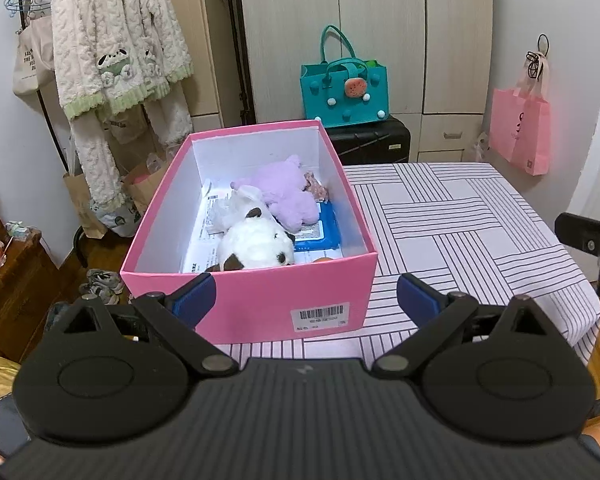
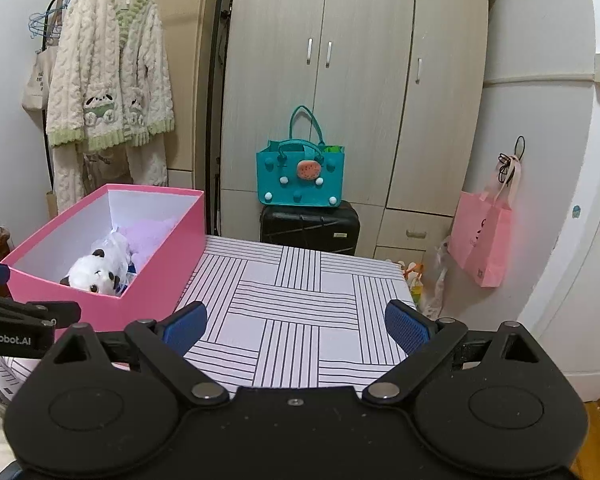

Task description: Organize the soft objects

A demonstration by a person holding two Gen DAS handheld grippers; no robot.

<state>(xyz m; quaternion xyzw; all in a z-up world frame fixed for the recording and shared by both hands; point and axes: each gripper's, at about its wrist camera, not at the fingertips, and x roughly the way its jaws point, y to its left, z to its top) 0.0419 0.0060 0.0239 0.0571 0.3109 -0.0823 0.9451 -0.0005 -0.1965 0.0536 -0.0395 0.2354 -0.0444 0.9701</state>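
My left gripper (image 1: 304,300) is spread wide and holds nothing, hanging just before the near wall of the pink box (image 1: 260,300). My right gripper (image 2: 296,330) is also spread and empty, above the striped tablecloth (image 2: 300,300). The box stands on the table's left part. Inside lie a white panda toy (image 1: 256,246), a purple plush (image 1: 286,194) behind it, and a blue packet (image 1: 320,232) beside them. Farther back, a teal bag (image 2: 300,176) sits on a black suitcase (image 2: 310,226).

both wrist views face wardrobe (image 1: 332,40), sharing pink box (image 2: 140,304)
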